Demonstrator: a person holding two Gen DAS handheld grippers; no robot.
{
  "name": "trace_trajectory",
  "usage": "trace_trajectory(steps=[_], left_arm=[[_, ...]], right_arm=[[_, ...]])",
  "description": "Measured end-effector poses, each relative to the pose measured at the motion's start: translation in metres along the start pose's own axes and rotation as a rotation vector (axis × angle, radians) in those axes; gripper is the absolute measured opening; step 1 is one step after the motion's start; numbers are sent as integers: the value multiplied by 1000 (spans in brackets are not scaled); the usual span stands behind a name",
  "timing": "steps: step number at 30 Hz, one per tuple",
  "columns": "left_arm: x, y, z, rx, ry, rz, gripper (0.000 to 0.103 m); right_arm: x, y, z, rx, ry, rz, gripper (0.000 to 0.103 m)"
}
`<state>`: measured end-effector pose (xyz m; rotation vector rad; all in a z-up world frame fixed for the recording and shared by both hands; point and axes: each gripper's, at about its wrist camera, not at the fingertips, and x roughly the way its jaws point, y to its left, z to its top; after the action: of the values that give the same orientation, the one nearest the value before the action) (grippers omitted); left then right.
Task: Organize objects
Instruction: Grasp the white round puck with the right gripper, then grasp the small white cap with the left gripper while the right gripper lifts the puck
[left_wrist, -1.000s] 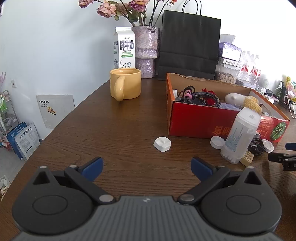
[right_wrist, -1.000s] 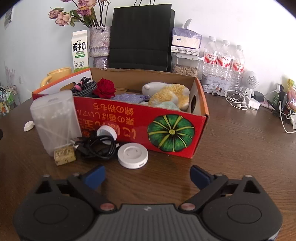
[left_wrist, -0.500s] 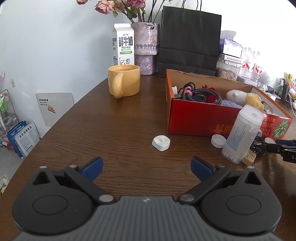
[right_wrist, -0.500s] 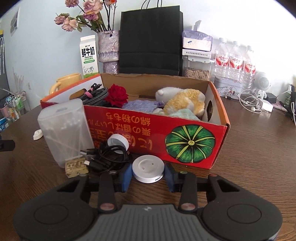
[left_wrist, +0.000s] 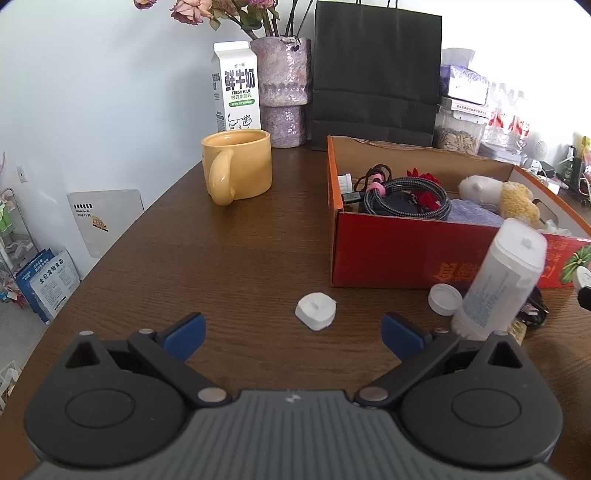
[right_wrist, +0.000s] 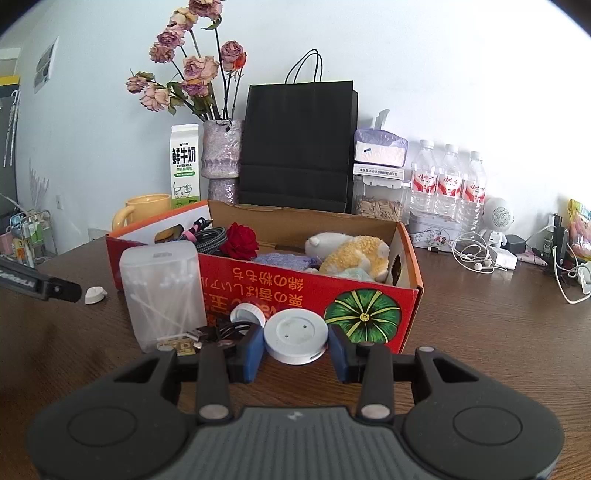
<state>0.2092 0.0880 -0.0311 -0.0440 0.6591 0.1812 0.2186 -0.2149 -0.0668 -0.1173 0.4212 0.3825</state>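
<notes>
My right gripper (right_wrist: 297, 345) is shut on a round white disc (right_wrist: 296, 335) and holds it above the table in front of the red cardboard box (right_wrist: 369, 306). The box (left_wrist: 399, 254) holds cables, a red rose and a plush toy. A clear cotton-swab container (right_wrist: 164, 291) stands by the box, with a black cable (right_wrist: 221, 330) and a white cap (right_wrist: 248, 314) beside it. My left gripper (left_wrist: 291, 332) is open and empty, just short of a small white piece (left_wrist: 316, 311) on the table.
A yellow mug (left_wrist: 238, 168), milk carton (left_wrist: 236, 86), vase with dried flowers (left_wrist: 282, 90) and black paper bag (left_wrist: 376, 74) stand at the back. Water bottles (right_wrist: 447, 181), earphones (right_wrist: 476, 258) and chargers lie at the right. The table edge runs along the left.
My right gripper closed on the white disc and lifted it off the table. My left gripper moved forward toward the small white piece.
</notes>
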Motion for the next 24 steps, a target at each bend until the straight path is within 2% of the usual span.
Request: trace_trajectory(steps=[9, 12, 13, 15, 17, 19, 24], left_arm=[[29, -5, 3, -4, 24, 6, 101], [34, -3, 3, -15, 41, 1, 86], [36, -2, 3, -25, 49, -6, 76], [36, -1, 3, -26, 38, 0, 64], [33, -2, 2, -20, 22, -14, 31], [31, -3, 0, -22, 11, -30, 29], [28, -10, -3, 6, -12, -12, 29]], right_arm=[[-1, 0, 0, 5, 6, 9, 37], [0, -1, 0, 5, 10, 16, 37], [0, -1, 0, 5, 10, 19, 37], [1, -2, 0, 5, 11, 23, 37], [1, -2, 0, 4, 12, 25, 37], [2, -1, 0, 4, 14, 25, 37], [2, -1, 1, 4, 14, 26, 37]])
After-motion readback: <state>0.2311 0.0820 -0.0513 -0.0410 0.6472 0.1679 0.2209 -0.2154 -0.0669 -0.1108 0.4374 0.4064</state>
